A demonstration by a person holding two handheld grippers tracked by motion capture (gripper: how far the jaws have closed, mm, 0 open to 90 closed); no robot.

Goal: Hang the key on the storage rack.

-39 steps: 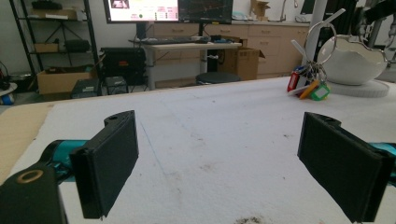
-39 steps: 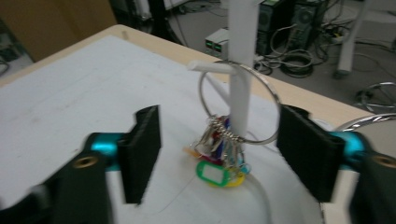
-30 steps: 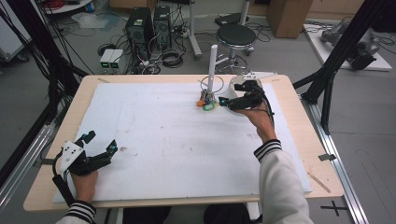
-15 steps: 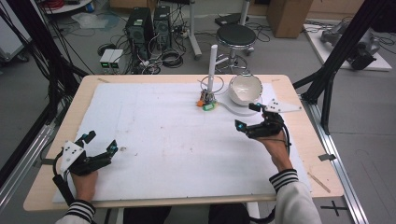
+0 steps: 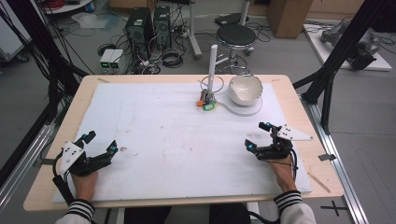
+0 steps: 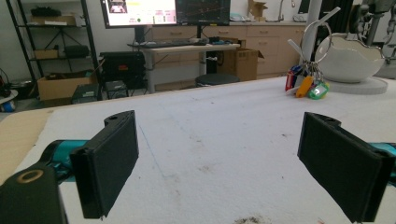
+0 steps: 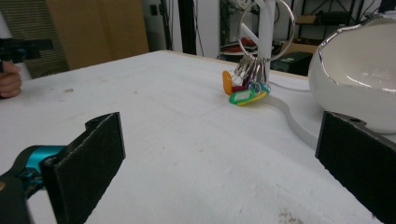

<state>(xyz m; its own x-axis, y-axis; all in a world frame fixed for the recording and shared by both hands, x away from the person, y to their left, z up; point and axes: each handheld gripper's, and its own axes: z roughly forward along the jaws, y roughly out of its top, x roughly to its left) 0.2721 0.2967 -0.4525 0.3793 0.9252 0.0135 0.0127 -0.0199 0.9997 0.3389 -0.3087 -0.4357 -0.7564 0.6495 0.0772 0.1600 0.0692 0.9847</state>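
A bunch of coloured key tags (image 5: pixel 208 103) hangs from a large metal ring on a white upright post (image 5: pixel 212 67) at the far middle of the table. Beside it, a white bowl (image 5: pixel 245 87) sits on a flat white base (image 5: pixel 247 111). My left gripper (image 5: pixel 100 142) rests open at the near left corner, with nothing between its jaws. My right gripper (image 5: pixel 257 136) is open and empty at the near right, well short of the key tags. In the right gripper view, the key tags (image 7: pixel 245 92) and bowl (image 7: pixel 359 70) lie ahead of the gripper (image 7: pixel 224 163). From the left gripper (image 6: pixel 229 163), the key tags (image 6: pixel 306 86) appear far off at the right.
A white sheet (image 5: pixel 177 135) covers most of the wooden table (image 5: pixel 56 135). Black frame legs (image 5: pixel 327 79) stand at the table's right edge. A stool (image 5: pixel 236 35) and computer cases (image 5: pixel 144 25) stand on the floor beyond the far edge.
My right gripper has pulled back from the key ring at the post to the near right of the table, open and empty. The left gripper has stayed put.
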